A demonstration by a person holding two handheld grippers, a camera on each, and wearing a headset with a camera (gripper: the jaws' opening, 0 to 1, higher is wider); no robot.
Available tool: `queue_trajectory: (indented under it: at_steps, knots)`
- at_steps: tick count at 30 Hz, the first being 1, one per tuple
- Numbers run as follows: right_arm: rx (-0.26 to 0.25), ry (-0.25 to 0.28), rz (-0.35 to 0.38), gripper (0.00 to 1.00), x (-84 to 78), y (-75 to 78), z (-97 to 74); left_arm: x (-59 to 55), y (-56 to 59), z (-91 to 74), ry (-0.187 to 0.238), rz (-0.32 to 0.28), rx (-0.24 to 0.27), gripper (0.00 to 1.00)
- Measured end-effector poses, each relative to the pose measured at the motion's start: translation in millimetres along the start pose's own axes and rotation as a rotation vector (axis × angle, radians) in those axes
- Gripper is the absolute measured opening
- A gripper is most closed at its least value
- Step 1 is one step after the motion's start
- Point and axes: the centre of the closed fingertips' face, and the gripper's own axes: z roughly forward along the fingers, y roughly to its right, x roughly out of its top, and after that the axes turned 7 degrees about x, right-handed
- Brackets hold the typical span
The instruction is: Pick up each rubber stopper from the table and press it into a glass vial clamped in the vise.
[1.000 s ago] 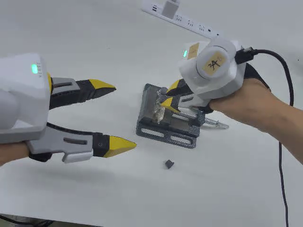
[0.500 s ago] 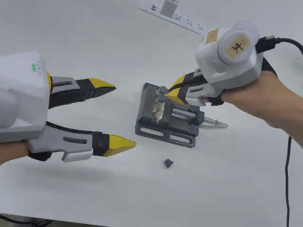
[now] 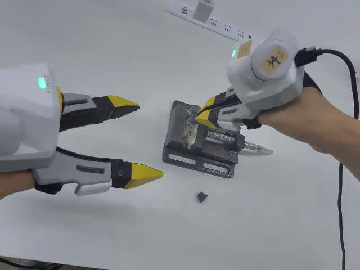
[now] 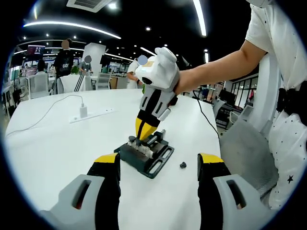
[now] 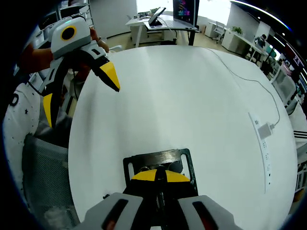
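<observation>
1. Right gripper point(image 3: 201, 117): jaws closed, tips at the vial point(image 3: 188, 134) in the vise point(image 3: 197, 163); whether they hold anything is hidden.
2. Left gripper point(image 3: 149, 139): wide open, empty, hovering.
3. A stopper point(image 3: 201, 197) lies on the table point(image 3: 112, 45) toward its near edge: likely light, soft, grippy; pinch its sides. Glass is fragile.

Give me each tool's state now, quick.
Left tool: open, holding nothing.
Right tool: closed, tips over the vise; whether anything is pinched cannot be told.
</observation>
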Motion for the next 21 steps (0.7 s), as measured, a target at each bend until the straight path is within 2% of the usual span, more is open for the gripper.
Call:
queue_trajectory:
  at_steps: [11,14,21]
  knots:
    - [0.025,-0.007,0.004,0.00,0.3,-4.9,0.6,-0.3,-1.0,-0.6,0.001,-0.002,0.004,0.63]
    - [0.040,-0.011,0.021,0.00,0.5,-2.3,1.6,0.3,-1.1,-0.1,0.002,-0.001,0.003,0.63]
    - [0.057,-0.034,0.009,0.00,0.2,-0.4,1.8,2.9,-1.7,1.0,0.010,-0.004,0.006,0.63]
